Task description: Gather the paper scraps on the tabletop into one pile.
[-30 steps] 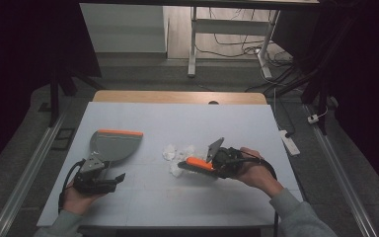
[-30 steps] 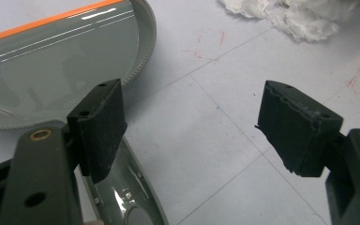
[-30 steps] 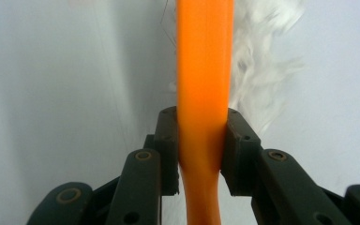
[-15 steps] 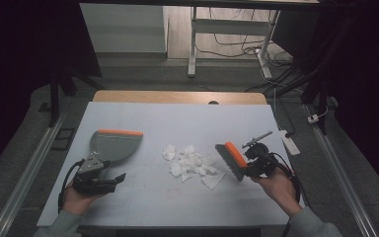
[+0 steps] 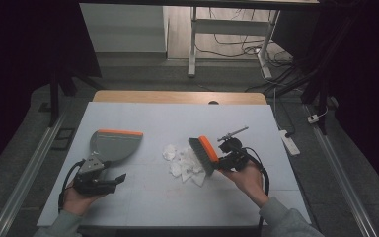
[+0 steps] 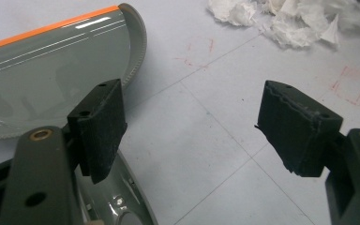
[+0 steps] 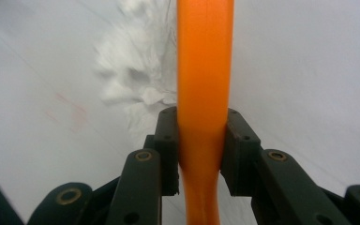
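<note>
Right pads: my right gripper [image 7: 201, 140] is clamped on the orange handle of the brush [image 5: 205, 154], one pad pressed flat to each side of it in the right gripper view.
Left pads: my left gripper [image 6: 206, 126] stands wide apart with nothing between the pads; one pad sits just over the dustpan's handle end.
Brush: bristles point down and toward the paper scraps [image 5: 183, 162], touching or nearly touching the pile's right edge; I cannot tell which.
Scraps: a loose white heap at mid-table, well apart from the dustpan [image 5: 113, 144].
Dustpan: lying flat at the table's left, its orange lip on the far edge, so its mouth faces away from me and not toward the heap.
Step in hand, my reading: sweeping the scraps leftward toward the pan.
Doing it well: I would keep the bristles low and level, make short strokes so the light paper does not scatter, and first take the pan's handle with the left and turn its lip toward the pile.
Right hand pose: right hand [image 5: 246, 175] low over the table [image 5: 153, 116], forearm coming in from the bottom right, brush angled up-left.
Left hand pose: left hand [image 5: 79, 197] near the front left edge, gripper aimed toward the pan.
</note>
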Action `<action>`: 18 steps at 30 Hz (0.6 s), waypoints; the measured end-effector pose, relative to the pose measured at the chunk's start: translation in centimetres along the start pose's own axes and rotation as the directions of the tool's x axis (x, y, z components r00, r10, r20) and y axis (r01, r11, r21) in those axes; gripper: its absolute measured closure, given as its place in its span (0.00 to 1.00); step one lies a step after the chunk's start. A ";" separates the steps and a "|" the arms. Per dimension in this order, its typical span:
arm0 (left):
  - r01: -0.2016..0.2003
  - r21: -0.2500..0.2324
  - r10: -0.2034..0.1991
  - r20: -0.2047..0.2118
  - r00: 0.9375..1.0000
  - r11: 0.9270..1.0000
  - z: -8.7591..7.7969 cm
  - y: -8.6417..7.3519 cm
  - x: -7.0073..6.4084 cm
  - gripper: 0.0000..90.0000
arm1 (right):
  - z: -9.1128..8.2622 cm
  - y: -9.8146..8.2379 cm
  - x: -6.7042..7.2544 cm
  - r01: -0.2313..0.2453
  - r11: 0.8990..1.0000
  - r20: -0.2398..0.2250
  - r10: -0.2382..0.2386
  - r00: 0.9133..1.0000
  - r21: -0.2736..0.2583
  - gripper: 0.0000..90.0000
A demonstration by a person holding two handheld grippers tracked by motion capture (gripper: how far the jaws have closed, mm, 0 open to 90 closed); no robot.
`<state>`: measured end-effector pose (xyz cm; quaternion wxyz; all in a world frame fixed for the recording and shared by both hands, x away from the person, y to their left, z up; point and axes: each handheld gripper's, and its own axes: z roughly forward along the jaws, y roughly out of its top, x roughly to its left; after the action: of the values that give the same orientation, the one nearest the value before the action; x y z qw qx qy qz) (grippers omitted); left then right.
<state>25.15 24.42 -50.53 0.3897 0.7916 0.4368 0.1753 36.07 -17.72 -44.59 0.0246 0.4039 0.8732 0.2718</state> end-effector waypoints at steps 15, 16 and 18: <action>0.001 0.001 -0.001 -0.005 1.000 1.000 0.1 0.0 0.0 0.27 | -3.8 3.8 -0.6 0.019 0.992 0.002 -0.019 1.000 -0.122 0.79; 0.001 0.001 -0.001 -0.006 1.000 1.000 0.0 0.0 0.0 0.27 | -2.9 4.7 0.0 0.026 0.993 -0.016 -0.028 0.999 -0.119 0.79; 0.002 0.000 -0.002 -0.008 1.000 1.000 0.0 0.0 0.0 0.27 | -0.5 7.0 1.5 0.056 0.993 -0.046 -0.061 0.997 -0.106 0.79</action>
<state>25.18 24.45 -50.54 0.3880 0.7906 0.4389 0.1780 39.76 -13.19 -40.43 0.0323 0.3693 0.8696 0.3261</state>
